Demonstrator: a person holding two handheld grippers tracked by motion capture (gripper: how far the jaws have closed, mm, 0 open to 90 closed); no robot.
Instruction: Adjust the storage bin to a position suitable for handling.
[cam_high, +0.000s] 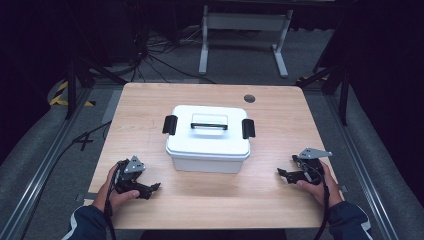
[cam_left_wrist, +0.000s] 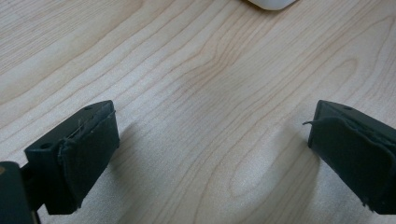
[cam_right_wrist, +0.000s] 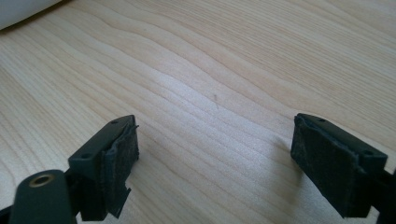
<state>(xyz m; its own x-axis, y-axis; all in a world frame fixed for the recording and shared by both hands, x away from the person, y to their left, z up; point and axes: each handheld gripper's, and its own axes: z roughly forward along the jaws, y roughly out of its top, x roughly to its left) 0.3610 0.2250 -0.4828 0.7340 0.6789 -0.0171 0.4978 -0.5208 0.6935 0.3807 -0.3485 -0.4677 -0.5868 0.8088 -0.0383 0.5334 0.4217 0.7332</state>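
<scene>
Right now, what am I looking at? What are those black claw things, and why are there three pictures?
A person sits at a wooden table holding a grabbing tool in each hand. The big picture comes from a camera above. It shows the left gripper, the right gripper and a white box with a lid, a handle and two black clips between them. The other two pictures come from small cameras riding on each tool, looking along its black fingers. Both tools are open and hold nothing.

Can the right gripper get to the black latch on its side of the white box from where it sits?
Probably yes. The right gripper is open, and bare table lies between it and the latch on the white box; nothing is in the way.
</scene>
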